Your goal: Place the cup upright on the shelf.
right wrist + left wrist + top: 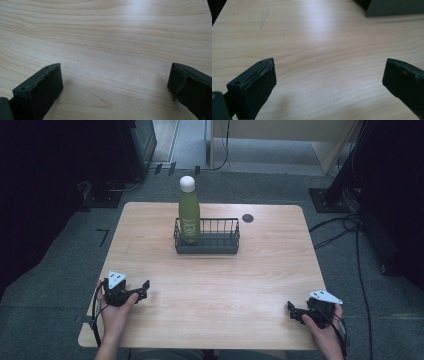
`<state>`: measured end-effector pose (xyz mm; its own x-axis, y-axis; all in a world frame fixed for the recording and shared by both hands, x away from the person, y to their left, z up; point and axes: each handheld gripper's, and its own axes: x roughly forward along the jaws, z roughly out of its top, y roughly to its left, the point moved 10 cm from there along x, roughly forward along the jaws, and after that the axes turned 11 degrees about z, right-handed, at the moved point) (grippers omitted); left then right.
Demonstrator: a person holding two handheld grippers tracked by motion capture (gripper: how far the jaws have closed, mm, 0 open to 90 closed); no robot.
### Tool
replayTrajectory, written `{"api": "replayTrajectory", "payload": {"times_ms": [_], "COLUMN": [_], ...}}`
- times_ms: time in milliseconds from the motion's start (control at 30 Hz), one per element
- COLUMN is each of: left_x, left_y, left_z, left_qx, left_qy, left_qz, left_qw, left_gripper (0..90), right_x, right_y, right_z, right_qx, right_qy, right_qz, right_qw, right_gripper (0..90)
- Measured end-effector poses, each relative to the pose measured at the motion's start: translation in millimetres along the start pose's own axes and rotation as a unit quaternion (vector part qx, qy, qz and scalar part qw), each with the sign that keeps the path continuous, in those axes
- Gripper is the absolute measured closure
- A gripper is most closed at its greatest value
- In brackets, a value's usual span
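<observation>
A pale wooden tabletop [215, 285] stands on grey carpet in a dim room, cables trailing over the floor on the far right. In both gripper views the black jaws stand wide apart with nothing between them, bare wood grain beneath. The left gripper [142, 289] rests near the front left corner, its jaws pointing inward and a little away from the person; the right gripper [291, 311] lies near the front right corner, jaws pointing inward to the left. Each sits low over the wood in a hand whose forearm comes in from the near edge.

Well apart from both, toward the far middle of the tabletop, a green bottle [189, 212] with a white cap [187, 182] stands upright at the left end of a dark wire basket [220, 239]. The bottle looks rigid and smooth, probably metal, so likely slippery and somewhat heavy if full. The body above the basket rim, below the narrowing neck, seems the surest place to grip; lifting straight up should avoid catching the wire walls.
</observation>
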<state>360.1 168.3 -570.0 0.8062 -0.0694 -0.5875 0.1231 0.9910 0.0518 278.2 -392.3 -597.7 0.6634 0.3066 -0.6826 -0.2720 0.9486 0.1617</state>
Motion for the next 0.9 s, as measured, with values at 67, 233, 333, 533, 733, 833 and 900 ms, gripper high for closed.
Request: {"api": "replayTrajectory", "payload": {"times_ms": [67, 233, 333, 533, 733, 833, 900], "left_x": [-1.7, -7.9, -12.0, -18.2, -24.3, -27.3, -28.9], "left_y": [3.9, 11.7, 18.0, 32.3, 46.1, 50.3, 52.3], "left_z": [-4.7, -14.9, -20.6, -33.4, -45.7, -49.1, -50.5], "left_qx": [-0.002, 0.011, 0.017, 0.027, 0.032, 0.025, 0.025], "left_qy": [0.008, 0.022, 0.03, 0.057, 0.084, 0.088, 0.088], "left_qz": [0.005, 0.021, 0.028, 0.041, 0.052, 0.048, 0.049], "left_qw": [1.0, 0.9995, 0.999, 0.9972, 0.9947, 0.9947, 0.9946], "left_gripper": [0.0, 0.0, 0.0, 0.0, 0.0, 0.0, 0.0], "right_x": [0.0, 0.0, 0.0, 0.0, 0.0, 0.0, 0.0], "right_y": [0.0, 0.0, 0.1, 0.0, 0.0, 0.0, 0.0], "right_z": [0.0, 0.0, -0.1, 0.0, -0.1, 0.0, -0.1], "right_qx": [0.0, 0.0, 0.0, 0.0, 0.0, 0.0, 0.0], "right_qy": [0.0, 0.0, 0.0, 0.0, 0.0, 0.0, 0.0], "right_qz": [0.0, 0.0, 0.0, 0.0, 0.0, 0.0, 0.0], "right_qw": [1.0, 1.0, 1.0, 1.0, 1.0, 1.0, 1.0], "right_gripper": [0.0, 0.0, 0.0, 0.0, 0.0, 0.0, 0.0]}}
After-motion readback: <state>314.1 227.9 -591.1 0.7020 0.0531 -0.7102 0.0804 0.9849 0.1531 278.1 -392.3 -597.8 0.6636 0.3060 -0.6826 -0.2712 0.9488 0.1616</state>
